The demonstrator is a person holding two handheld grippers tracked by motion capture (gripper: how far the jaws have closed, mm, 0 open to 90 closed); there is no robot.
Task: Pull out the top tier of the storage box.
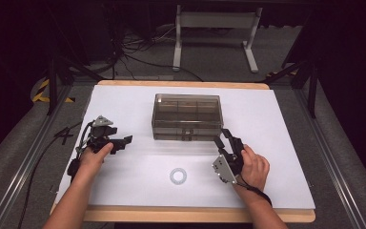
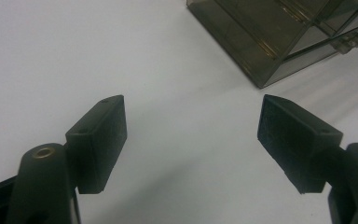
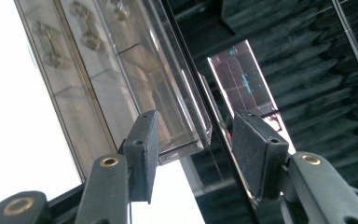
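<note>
The smoky plastic box (image 1: 187, 116) sat closed at the table's (image 1: 276, 143) far middle. The right gripper (image 1: 221, 135) hovered at its near right corner, jaws apart (nothing clamped); the left gripper (image 1: 127, 140) rested left, jaws wide, empty.

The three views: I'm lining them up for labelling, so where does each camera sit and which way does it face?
High view: above the person's side, looking forward and down on the white table; both forearms, left gripper, right gripper.
Left gripper view: along its open jaws, down at the table and a corner of the smoky clear plastic box.
Right gripper view: rolled sideways, open jaws at that box's end.
All share the box.
</note>
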